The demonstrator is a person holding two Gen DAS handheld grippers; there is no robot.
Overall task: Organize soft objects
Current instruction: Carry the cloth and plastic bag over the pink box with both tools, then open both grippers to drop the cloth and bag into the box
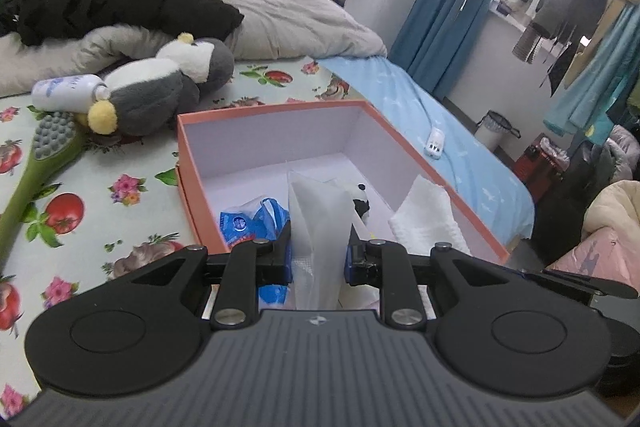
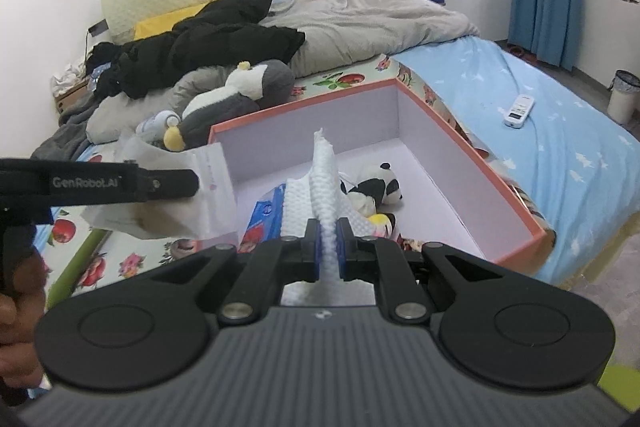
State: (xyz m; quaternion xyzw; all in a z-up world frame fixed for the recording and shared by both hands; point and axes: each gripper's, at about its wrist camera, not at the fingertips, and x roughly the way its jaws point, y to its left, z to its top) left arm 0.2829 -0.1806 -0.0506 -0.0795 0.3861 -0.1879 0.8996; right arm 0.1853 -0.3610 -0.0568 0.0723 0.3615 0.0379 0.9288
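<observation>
White textured cloth [image 2: 326,187] is clamped in the right gripper [image 2: 329,247], jaws nearly together. Left gripper [image 1: 320,251], jaws slightly apart, pinches a translucent plastic pouch [image 1: 320,215] above the orange cardboard box [image 1: 280,111].

A translucent white pouch [image 1: 318,223] is held upright above the near edge of an open orange box [image 1: 192,163] with a white interior, which rests on a floral bed cover. A white embossed cloth [image 2: 326,187] is pinched upright over the same box. Inside the box are seen a small panda plush [image 2: 376,185], a blue packet [image 1: 250,221] and a yellow soft item [image 2: 380,221]. A grey-and-white penguin plush [image 1: 160,87] lies on its side behind the box.
</observation>
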